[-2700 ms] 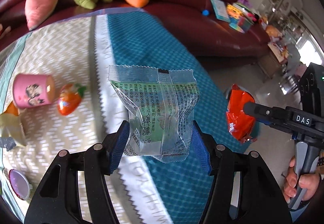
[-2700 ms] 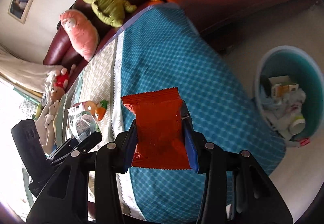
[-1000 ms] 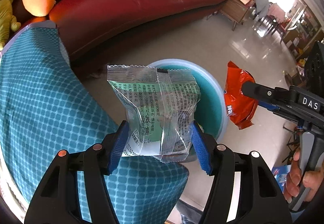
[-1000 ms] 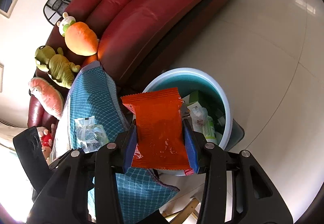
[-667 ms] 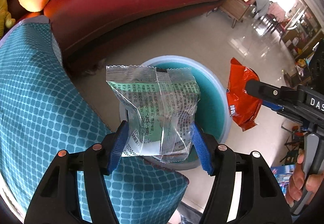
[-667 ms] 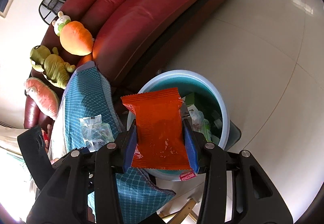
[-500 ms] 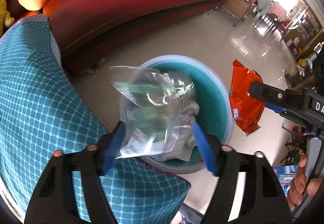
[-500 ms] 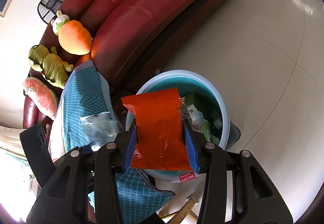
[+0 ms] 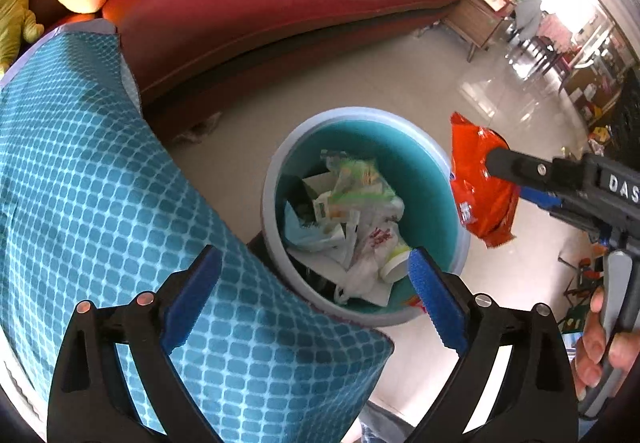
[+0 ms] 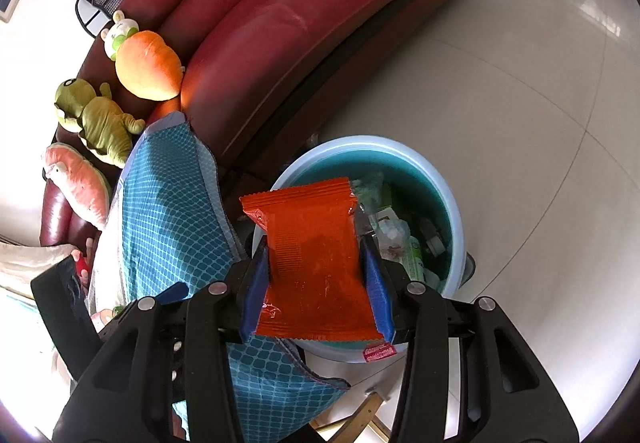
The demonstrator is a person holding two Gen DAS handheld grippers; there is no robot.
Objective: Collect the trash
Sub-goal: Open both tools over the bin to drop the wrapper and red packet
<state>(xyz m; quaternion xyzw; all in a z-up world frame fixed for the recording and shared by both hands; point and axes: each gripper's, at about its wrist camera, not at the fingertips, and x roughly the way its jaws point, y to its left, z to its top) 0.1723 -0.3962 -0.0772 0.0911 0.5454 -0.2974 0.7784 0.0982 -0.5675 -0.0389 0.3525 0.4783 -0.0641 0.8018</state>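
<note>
The left gripper (image 9: pixel 314 275) hangs above the near rim of the bin (image 9: pixel 280 163), its jaws spread wide with nothing between them. The right gripper (image 10: pixel 316 275) has its jaws closed on the lower half of an orange wrapper (image 10: pixel 312 243), which stands upright between the blue pads (image 10: pixel 374 283).

The step in hand looks like dropping that wrapper into the bin. To do it well, I would bring the right gripper further over the bin's mouth before letting go. A light foil packet may flutter as it falls, so a release low and near the middle of the opening seems safer than one at the rim. The jaws should open fully, since foil can cling to a pad.

The left wrist view shows the orange wrapper (image 9: pixel 480 187) from the side, and there it appears just beyond the far-right rim of the bin rather than squarely above the opening. The fisheye makes this hard to judge. That view also looks straight down on the rubbish (image 9: pixel 348 211) piled inside the bin, with a clear green-printed packet (image 9: pixel 356 179) on top.

The right wrist view hides much of the bin (image 10: pixel 452 211) behind the wrapper. It does show the bench cloth (image 10: pixel 168 203) hanging just left of the bin, and the red sofa (image 10: pixel 300 27) beyond the bin with plush toys (image 10: pixel 144 59) on it.
</note>
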